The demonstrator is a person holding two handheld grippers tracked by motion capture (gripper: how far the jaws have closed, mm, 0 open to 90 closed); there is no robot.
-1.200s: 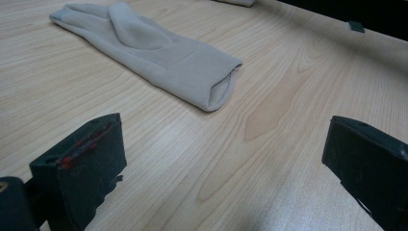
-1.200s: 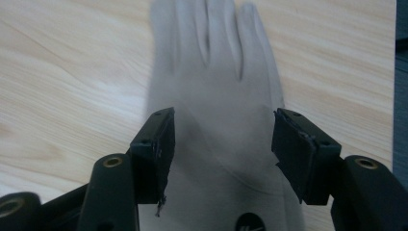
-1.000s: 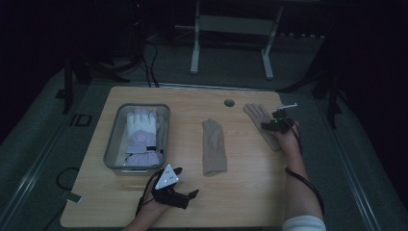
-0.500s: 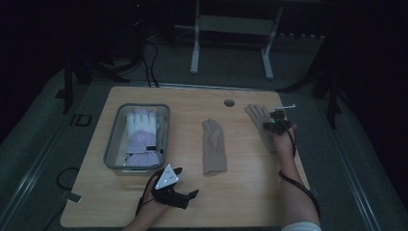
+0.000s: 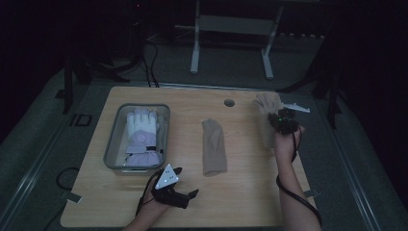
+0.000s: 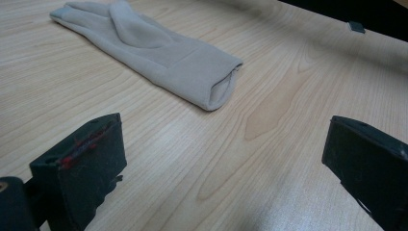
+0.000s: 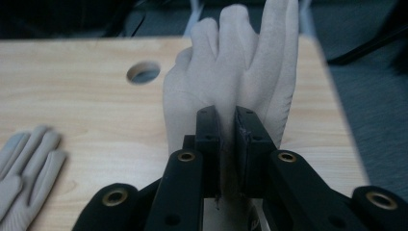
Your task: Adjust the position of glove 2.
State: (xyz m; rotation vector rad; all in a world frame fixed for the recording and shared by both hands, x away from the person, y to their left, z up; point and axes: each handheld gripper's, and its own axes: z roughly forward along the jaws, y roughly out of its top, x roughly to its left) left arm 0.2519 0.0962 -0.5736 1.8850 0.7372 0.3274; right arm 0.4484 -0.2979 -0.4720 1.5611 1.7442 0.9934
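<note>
Beige glove, soft, fingers upright

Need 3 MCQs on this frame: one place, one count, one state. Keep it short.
1. Where is the white glove?
A in the grey bin
B on the floor
C in the left hand-held gripper

2. How many beige gloves are there?
A one
B two
C four

3. The right hand-held gripper is:
A wide open
B shut on nothing
C shut on a beige glove

Key: 1 A, it lies inside the bin's walls. 2 B, one lies mid-table, one is held at the right. 3 C, the jaws pinch the fabric.
</note>
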